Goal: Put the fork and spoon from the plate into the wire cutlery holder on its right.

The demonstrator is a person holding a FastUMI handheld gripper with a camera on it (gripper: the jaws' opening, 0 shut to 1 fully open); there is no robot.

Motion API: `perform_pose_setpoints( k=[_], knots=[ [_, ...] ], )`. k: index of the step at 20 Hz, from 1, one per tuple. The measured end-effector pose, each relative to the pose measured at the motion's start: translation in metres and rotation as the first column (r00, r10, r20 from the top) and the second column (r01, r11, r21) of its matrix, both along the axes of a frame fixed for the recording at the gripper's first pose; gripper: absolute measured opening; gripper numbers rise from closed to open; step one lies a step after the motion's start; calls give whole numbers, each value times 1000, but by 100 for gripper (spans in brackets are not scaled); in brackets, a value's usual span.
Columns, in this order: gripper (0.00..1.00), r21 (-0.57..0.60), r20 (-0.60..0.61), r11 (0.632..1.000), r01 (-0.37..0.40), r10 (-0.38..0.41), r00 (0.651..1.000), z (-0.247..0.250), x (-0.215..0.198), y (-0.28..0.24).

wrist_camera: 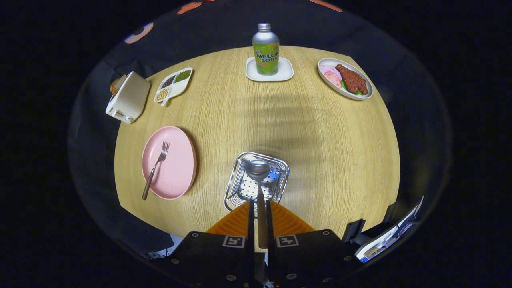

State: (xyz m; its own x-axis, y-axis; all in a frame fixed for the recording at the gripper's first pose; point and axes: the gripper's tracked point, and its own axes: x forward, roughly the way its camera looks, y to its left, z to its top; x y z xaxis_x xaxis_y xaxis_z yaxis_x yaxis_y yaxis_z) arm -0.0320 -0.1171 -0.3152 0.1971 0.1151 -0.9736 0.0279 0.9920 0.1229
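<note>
Clamping the wooden handle of the steel-bowled spoon [258, 176], the gripper [259, 214] has its orange ribbed fingers [236, 221] drawn narrow on either side, so the bowl sticks out ahead over the square wire cutlery holder [280, 168] at lower centre. Holding it by the handle end seems meant to let the bowl go in first; whether it already touches the perforated floor is hard to judge. The wooden-handled metal fork [155, 169] lies on the round pink plate [178, 176] to the left of the holder, tines pointing away, handle overhanging the near rim, waiting its turn.
</note>
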Motion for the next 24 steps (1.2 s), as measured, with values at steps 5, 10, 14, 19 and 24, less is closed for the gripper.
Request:
perform_pose_setpoints(
  k=[5,10,14,19,24],
  knots=[
    [31,-54,255,998,-16,29,966,28,30,14],
    [62,-38,480,999,-33,47,876,69,54,44],
    [82,-19,628,999,-44,46,777,101,63,72],
    [89,23,747,1000,-19,-5,665,141,75,106],
    [91,43,804,999,-27,-19,594,155,81,138]
  ],
)
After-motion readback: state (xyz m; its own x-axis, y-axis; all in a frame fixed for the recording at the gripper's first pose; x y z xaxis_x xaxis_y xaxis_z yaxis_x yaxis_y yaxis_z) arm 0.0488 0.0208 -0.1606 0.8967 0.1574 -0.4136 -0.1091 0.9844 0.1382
